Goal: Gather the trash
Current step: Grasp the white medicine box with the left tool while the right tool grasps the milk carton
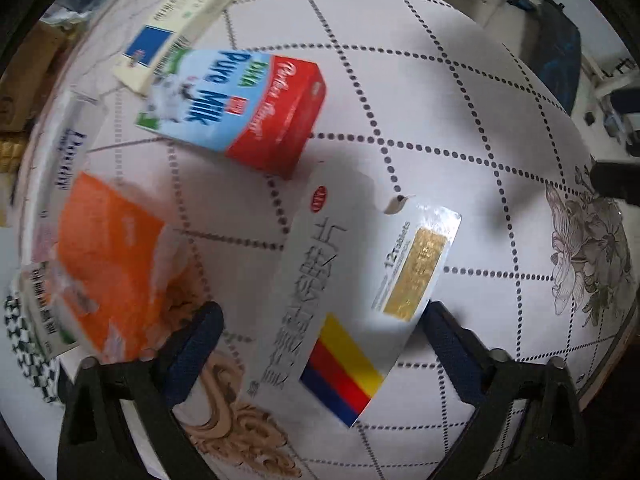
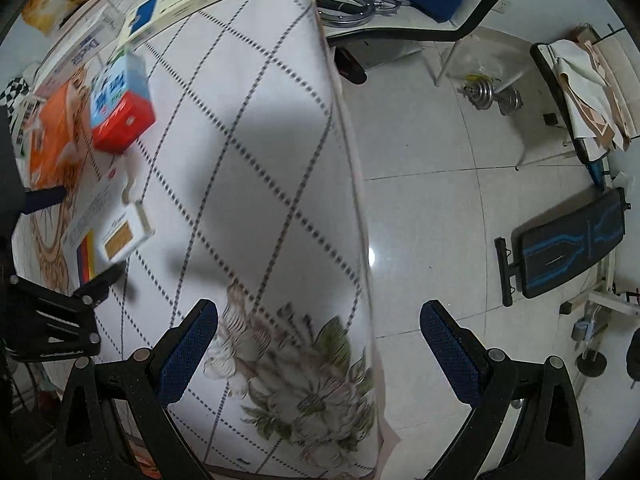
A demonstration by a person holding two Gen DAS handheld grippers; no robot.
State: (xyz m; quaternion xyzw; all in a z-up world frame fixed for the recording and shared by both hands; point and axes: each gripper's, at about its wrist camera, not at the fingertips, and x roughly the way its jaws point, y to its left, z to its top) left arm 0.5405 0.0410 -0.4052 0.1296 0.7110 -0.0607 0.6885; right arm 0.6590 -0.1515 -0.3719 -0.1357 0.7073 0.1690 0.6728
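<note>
Left tool [image 1: 322, 322] points straight down over the surface [image 1: 460, 120], its jaws wide apart and pressing on nothing, with the white tablet box [image 1: 340, 280] lying flat beneath and between the fingers. Right tool [image 2: 318, 332] also points down, jaws apart and empty, straddling the surface edge above the floor [image 2: 440, 160]. Beyond the tablet box lie a milk carton [image 1: 236, 108], an orange packet [image 1: 108, 256] and a cream box [image 1: 192, 12], all blurred.
</note>
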